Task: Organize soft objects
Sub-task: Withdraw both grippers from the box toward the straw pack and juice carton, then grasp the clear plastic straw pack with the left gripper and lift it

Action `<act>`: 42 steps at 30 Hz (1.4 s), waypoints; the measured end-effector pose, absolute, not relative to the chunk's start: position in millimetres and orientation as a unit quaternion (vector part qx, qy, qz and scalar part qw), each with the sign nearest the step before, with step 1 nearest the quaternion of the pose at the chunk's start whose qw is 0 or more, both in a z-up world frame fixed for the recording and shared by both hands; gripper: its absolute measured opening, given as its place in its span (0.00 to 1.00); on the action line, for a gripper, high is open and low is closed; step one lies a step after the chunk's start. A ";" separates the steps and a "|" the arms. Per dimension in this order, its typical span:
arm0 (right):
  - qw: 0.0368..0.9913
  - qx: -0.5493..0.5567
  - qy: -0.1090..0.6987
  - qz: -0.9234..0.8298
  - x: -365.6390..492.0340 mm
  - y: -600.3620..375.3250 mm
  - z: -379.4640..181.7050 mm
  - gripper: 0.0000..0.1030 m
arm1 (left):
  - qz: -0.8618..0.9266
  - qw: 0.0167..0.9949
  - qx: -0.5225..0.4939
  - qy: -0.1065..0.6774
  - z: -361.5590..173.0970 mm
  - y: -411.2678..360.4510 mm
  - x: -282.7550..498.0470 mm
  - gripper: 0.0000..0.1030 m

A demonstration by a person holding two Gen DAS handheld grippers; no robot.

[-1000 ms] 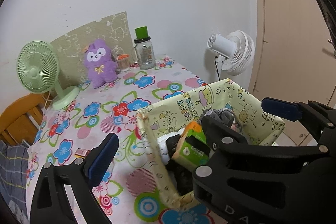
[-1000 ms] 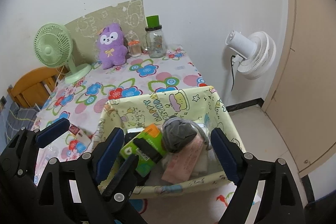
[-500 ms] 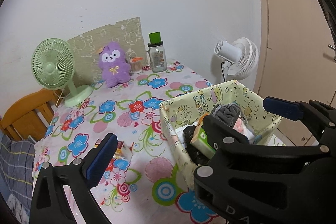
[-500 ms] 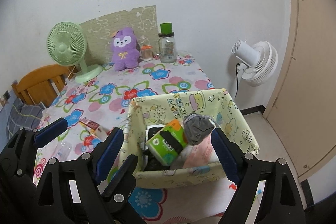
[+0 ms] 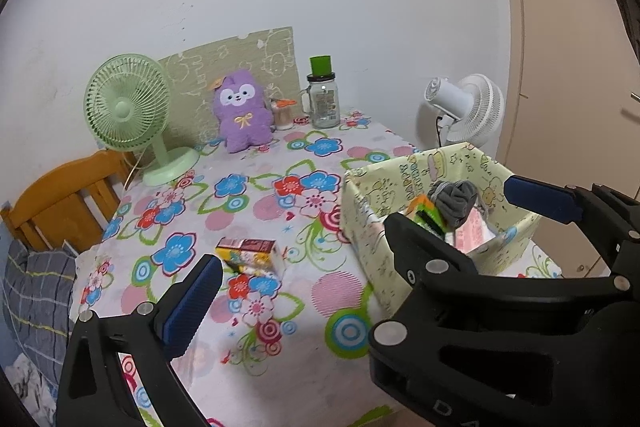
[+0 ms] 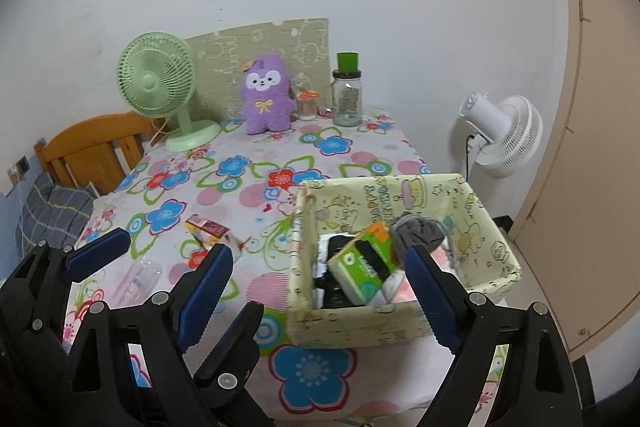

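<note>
Pale yellow fabric storage bin w/ cartoon print (image 6: 404, 323) sits on the near right part of the flower-print tablecloth (image 6: 248, 163), close to the table's right edge. Inside it: rolled grey sock bundle (image 6: 418, 233) toward the back right, green-and-orange tissue pack (image 6: 362, 261) tilted in the middle, pink-and-white soft pack (image 5: 474, 231) under the sock, and sth black (image 6: 334, 251) on the left side, too hidden to identify.

Purple plush toy w/ white face and yellow bow (image 6: 266, 95) stands upright at the far end of the table, well apart from the bin, leaning on an olive printed board (image 6: 260, 43). Light green desk fan (image 6: 160, 83) is left of the plush; small container w/ orange lid (image 6: 307, 105) and clear glass jar w/ green cap (image 6: 347, 95) are to its right.

Small colourful carton w/ brown end (image 5: 250, 255) lies flat on the cloth left of the bin, not touching it. Clear plastic bottle (image 6: 136, 281) lies nearer the left edge.

Left gripper (image 5: 360, 235) and right gripper (image 6: 316, 289) both hang above the near table edge, blue-padded fingers (image 6: 204, 287) spread wide, holding nothing.

White standing fan (image 6: 502, 131) is beyond the table on the right; orange wooden chair back (image 6: 92, 143) on the left.
</note>
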State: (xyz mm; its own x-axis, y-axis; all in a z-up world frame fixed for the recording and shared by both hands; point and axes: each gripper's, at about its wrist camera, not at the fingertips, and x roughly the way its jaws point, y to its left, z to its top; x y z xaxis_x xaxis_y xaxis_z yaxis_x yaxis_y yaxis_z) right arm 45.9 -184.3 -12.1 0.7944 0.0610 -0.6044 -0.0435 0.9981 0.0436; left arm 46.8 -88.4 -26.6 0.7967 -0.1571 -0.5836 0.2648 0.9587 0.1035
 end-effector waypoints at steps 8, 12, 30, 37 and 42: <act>0.950 0.002 0.310 0.045 41.6 -158.6 -16.1 0.87 | -0.092 0.945 0.086 0.301 -32.1 -62.7 40.6 0.99; 0.949 0.003 0.310 0.057 42.9 -146.3 -21.8 0.87 | -0.083 0.946 0.086 0.302 -36.8 -51.7 40.8 0.99; 0.937 -0.020 0.336 0.091 68.3 -93.0 -59.6 0.87 | -0.057 0.940 0.063 0.331 -77.0 -1.1 63.1 0.99; 0.932 -0.024 0.347 0.101 78.9 -76.4 -74.3 0.87 | -0.042 0.936 0.059 0.346 -91.0 15.3 71.8 0.99; 0.923 -0.028 0.367 0.112 88.5 -65.8 -87.4 0.87 | -0.011 0.929 0.053 0.365 -105.5 31.3 82.8 0.98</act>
